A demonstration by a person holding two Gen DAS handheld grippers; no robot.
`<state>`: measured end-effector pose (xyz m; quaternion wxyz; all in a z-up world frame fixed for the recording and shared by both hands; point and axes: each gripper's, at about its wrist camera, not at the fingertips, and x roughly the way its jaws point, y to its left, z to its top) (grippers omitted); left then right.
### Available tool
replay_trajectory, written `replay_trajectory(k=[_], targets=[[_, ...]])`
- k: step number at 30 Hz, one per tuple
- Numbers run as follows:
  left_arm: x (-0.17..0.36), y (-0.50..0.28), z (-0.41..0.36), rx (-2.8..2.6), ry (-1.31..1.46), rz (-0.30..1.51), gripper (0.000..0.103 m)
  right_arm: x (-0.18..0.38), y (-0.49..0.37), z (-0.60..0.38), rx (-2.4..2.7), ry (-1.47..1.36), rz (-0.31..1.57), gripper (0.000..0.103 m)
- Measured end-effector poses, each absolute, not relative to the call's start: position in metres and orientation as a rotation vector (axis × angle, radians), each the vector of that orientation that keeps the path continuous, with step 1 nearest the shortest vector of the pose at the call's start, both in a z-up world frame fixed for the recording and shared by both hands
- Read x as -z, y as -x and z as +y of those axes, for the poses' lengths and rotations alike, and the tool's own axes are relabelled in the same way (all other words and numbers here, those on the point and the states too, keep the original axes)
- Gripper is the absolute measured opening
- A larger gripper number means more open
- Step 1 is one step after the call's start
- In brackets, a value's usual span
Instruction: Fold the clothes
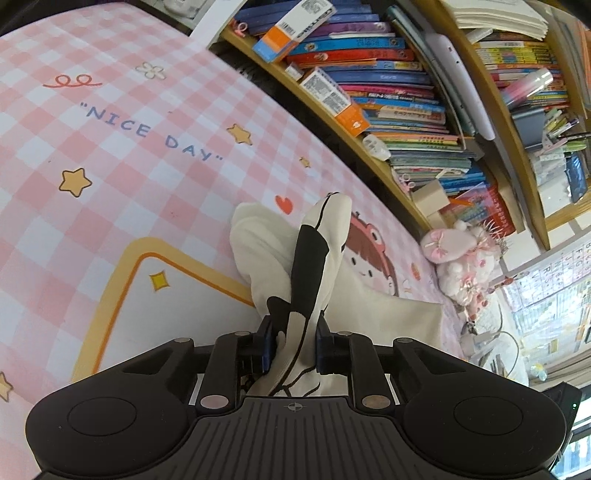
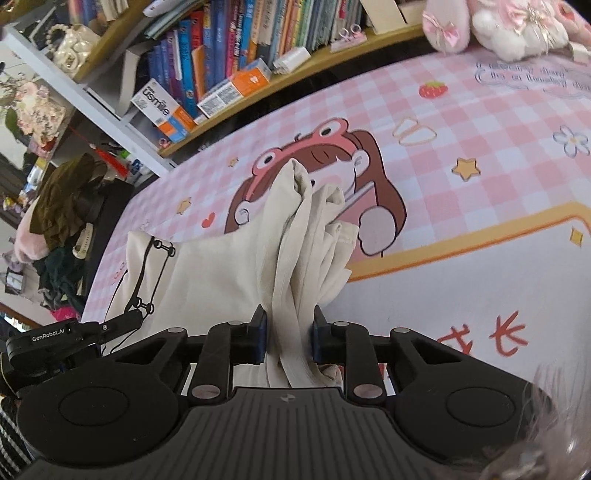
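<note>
A cream garment with black print (image 1: 314, 254) is held up over the pink checked table mat (image 1: 110, 140). My left gripper (image 1: 294, 349) is shut on a bunched fold of it, and the cloth rises ahead between the fingers. In the right wrist view the same cream garment (image 2: 221, 266) stretches to the left, its black line print near the far edge. My right gripper (image 2: 289, 341) is shut on a gathered bundle of the cloth, which stands up in folds over the mat (image 2: 461, 122). At the lower left the other gripper (image 2: 74, 338) shows, holding the garment's far end.
A wooden bookshelf (image 1: 388, 92) packed with books runs along the far side of the table. Pink plush toys (image 1: 461, 254) sit on the mat near the shelf, also seen as plush toys (image 2: 498, 29). A heap of dark clothes (image 2: 62, 218) lies beyond the table's left edge.
</note>
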<state>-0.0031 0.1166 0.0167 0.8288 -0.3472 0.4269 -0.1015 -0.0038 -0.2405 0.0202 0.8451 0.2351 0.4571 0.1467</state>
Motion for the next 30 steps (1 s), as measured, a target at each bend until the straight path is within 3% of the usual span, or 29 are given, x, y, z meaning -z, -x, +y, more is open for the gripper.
replay_trajectory(k=[30], targets=[[-0.055,-0.004,0.059,0.187,0.728,0.83,0.019,-0.051,-0.017,-0.299,-0.458,-0.398,0.884,0.02]])
